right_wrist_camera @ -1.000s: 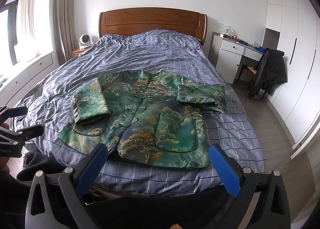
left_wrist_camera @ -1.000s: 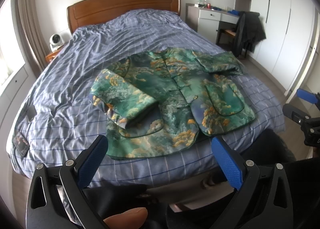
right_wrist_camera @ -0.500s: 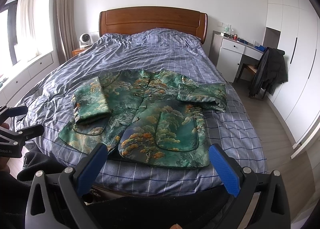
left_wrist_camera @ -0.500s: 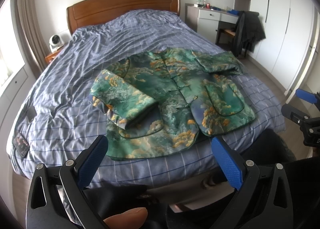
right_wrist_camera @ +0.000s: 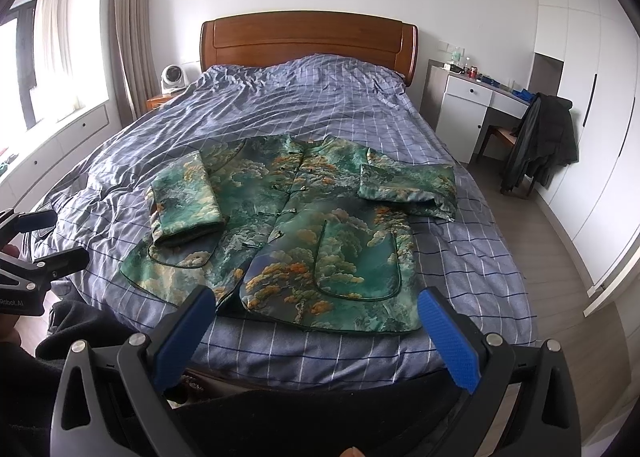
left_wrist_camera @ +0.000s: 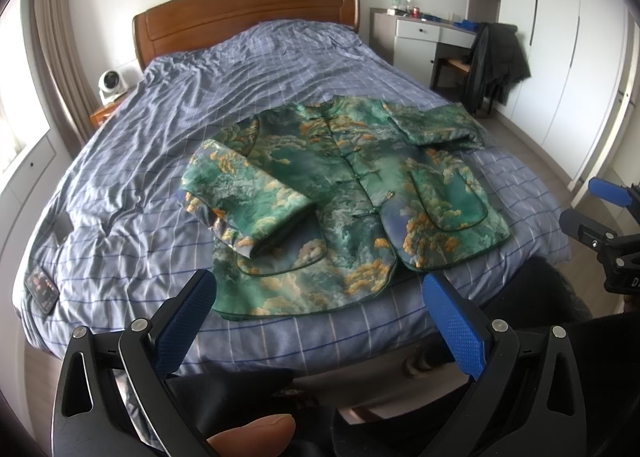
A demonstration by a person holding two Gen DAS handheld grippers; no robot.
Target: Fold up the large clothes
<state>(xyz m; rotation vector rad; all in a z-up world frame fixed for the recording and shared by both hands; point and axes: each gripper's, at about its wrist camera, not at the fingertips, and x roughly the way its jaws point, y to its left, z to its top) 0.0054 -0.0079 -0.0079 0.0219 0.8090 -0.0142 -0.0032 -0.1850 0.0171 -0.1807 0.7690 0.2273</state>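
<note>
Both tongs, left (left_wrist_camera: 318,321) and right (right_wrist_camera: 310,331), are hanging released before the jacket (right_wrist_camera: 292,217) (sleeves already folded in). The next move is likely calling for gripping its hem on the bed (right_wrist_camera: 280,97).

Open bedding ringed a jacket on a bed.
Bare blanket (right_wrist_camera: 320,105) lay beyond the jacket (right_wrist_camera: 296,225); a chair (right_wrist_camera: 536,141) and desk (right_wrist_camera: 472,113) crowded the bed's right side.

- White walls; wooden headboard (right_wrist_camera: 308,41) at upper centre.
- Curtained window (right_wrist_camera: 52,57) at left, bright.
- White desk (right_wrist_camera: 476,97) and wardrobe (right_wrist_camera: 576,69) at right.
</note>
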